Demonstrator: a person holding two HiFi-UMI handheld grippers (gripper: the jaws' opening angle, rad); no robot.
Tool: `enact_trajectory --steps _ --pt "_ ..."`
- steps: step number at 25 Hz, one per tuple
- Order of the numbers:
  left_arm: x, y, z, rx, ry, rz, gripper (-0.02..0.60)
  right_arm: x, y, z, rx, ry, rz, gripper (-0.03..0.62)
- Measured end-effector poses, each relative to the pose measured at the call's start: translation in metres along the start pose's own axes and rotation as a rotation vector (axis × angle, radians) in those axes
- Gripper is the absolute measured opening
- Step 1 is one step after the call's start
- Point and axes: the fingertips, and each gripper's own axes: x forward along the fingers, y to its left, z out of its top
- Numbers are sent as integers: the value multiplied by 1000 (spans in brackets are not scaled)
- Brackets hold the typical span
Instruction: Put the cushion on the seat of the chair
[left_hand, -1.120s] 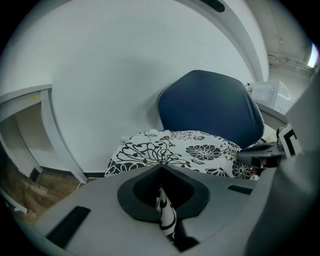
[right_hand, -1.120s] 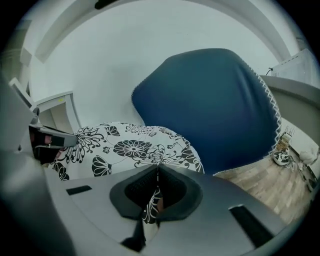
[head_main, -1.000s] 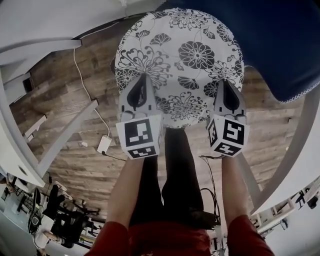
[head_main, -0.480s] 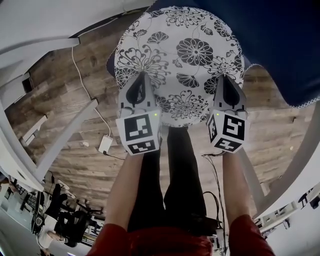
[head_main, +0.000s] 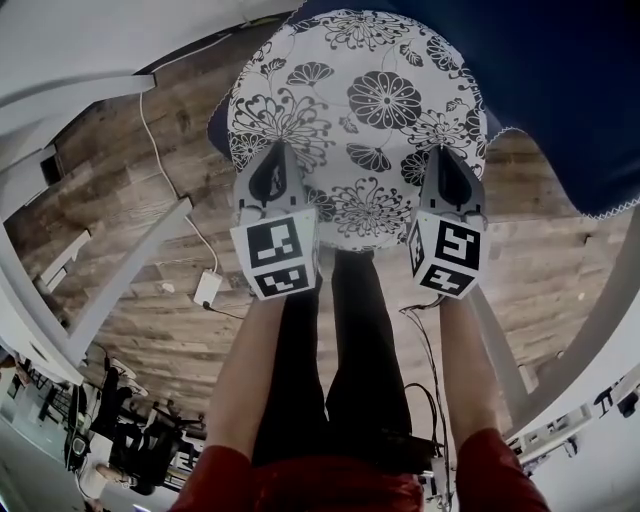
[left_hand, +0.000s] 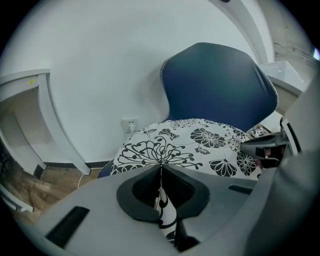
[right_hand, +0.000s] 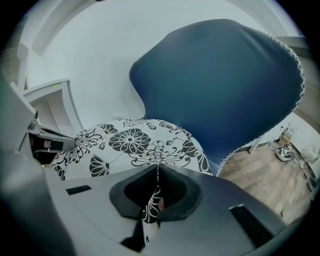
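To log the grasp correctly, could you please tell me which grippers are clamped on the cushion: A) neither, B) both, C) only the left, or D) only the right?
B: the left gripper and the right gripper each have their jaws shut on the near edge of the cushion.

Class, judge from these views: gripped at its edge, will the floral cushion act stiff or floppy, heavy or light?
Probably fairly firm: the cushion looks round and flat, no sagging. Likely light: the left gripper and right gripper manage it by thin pinches of edge. That cloth folds between the shut jaws, so the cover seems pliable.
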Motion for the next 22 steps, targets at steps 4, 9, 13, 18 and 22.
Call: enact_trajectory --steps 4,9,13,18,22 --pt "0 -1 -1 8 -7 3 29 2 -2 -2 -17 5 -31 29" --pt "-2 -1 -5 10 -6 0 31 3 -4 -5 -27 20 -53 29" --pt "-7 -3 0 42 -22 0 31 3 -6 -5 -15 20 -64 69" --pt "-13 -7 1 34 -30 -11 31 -1 -9 -2 12 11 -70 127" --pt "-21 -17 8 46 -45 -29 31 -10 -9 8 9 -8 -66 129"
